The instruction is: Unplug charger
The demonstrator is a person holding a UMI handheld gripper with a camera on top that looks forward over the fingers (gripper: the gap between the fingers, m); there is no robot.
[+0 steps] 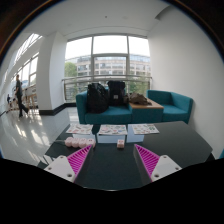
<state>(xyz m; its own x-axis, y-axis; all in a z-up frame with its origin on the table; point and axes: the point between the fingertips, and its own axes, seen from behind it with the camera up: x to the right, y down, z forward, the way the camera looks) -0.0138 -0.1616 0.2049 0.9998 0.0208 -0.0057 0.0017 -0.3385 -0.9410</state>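
My gripper (112, 160) is open, with its two pink-padded fingers (78, 159) spread wide above a dark table (112, 165). Nothing is between them. A small pale object (121, 143), perhaps the charger, lies on the table just ahead of the fingers; I cannot tell what it is. Another small white thing (72, 144) lies on the table near the left finger.
Three printed sheets (112, 129) lie in a row at the table's far edge. Beyond stands a teal sofa (165, 104) with a dark bag (98, 97) on it, before large windows. A person (19, 96) stands far off at the left.
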